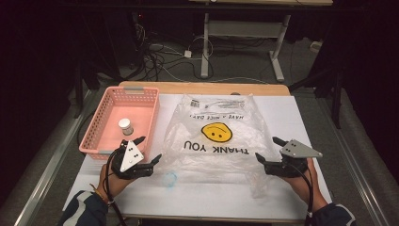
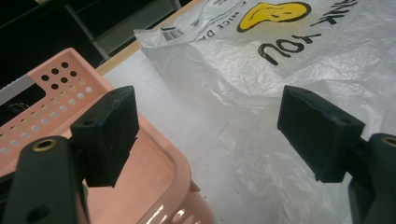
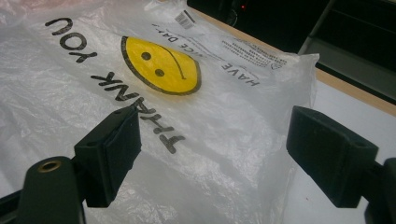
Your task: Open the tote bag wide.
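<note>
A clear plastic bag (image 1: pixel 217 136) with a yellow smiley face and "THANK YOU" lies flat on the white table top, its print upside down toward me. My left gripper (image 1: pixel 150 149) stands open between the bag's left edge and the pink basket (image 1: pixel 141 96), nothing between its jaws. In the left gripper view the bag (image 2: pixel 261 60) lies ahead and the basket corner (image 2: pixel 154 163) sits under the left jaw. At the bag's right edge my right gripper (image 1: pixel 267 149) is open and holds nothing; the right gripper view looks across the bag (image 3: pixel 187 112).
A small white-capped jar (image 1: pixel 125 125) stands inside the pink basket. A small bluish ring (image 1: pixel 170 179) lies on the white table (image 1: pixel 282 202) near the front. Beyond the table's far wooden edge are cables on the floor and a desk frame (image 1: pixel 244 42).
</note>
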Available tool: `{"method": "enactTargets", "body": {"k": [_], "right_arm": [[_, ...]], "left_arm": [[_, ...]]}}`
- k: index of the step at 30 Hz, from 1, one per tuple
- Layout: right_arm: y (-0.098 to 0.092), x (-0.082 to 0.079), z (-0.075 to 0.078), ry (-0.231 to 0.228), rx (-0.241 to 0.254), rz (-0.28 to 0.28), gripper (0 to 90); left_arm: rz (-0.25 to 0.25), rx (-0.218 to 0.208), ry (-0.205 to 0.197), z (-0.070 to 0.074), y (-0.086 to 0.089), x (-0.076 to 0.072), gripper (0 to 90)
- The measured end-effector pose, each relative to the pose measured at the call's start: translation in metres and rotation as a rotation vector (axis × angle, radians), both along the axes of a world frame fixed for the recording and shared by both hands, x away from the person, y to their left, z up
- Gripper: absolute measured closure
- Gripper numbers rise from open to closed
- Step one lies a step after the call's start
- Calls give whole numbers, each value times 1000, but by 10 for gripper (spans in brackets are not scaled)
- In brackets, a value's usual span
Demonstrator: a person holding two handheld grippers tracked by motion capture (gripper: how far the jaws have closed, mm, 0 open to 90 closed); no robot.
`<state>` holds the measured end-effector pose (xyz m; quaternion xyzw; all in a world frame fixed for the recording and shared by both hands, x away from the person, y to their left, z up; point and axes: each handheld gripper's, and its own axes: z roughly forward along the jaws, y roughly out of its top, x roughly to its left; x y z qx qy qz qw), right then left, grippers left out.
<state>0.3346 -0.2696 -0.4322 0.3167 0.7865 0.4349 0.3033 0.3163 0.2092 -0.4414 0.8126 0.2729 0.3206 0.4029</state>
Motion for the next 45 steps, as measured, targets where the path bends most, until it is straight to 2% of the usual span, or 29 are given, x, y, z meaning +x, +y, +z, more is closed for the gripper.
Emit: {"method": "enactTargets", "body": {"k": [6,12,16,18,20,21,22,23,26,29,31,34,36,37,40,43,45], "right_arm": [[-2,3,-1,8,-7,4,202],[-11,22,7,-1,-25,-57,263],[-26,48,22,21,-11,-102,335],[-28,66,30,38,-44,-120,350],[-27,87,34,44,-71,-135,408],[-26,100,35,64,-80,-128,421],[-23,112,34,80,-96,-144,427],[-20,124,33,91,-121,-162,443],[-11,156,25,161,-144,-187,498],[0,180,16,194,-175,-201,541],[6,192,9,228,-145,-206,563],[15,205,-1,253,-164,-229,564],[19,213,-8,259,-174,-250,596],[20,216,-12,281,-172,-256,612],[19,223,-20,328,-156,-286,785],[18,226,-25,347,-163,-303,887],[15,226,-27,346,-165,-328,900]], "left_arm": [[4,-3,-8,1,1,-2,205],[6,-4,-9,2,4,-2,205],[10,-11,-5,2,5,-3,205],[10,-6,-3,1,6,-4,205],[11,-6,-3,2,6,-4,205],[12,-9,-6,3,6,-5,205],[13,-12,-6,3,6,-4,205],[13,-12,-6,3,6,-4,206],[8,-2,2,2,5,-3,205],[-1,-3,-1,2,5,-2,206],[-5,-4,1,2,5,-2,206],[-12,-3,3,2,5,-2,206],[-19,-7,5,2,5,-2,206],[-23,-7,7,2,4,-2,206],[-31,-1,15,0,3,-2,206],[-34,5,18,0,3,-2,206],[-38,12,19,-1,1,-1,206]]}}
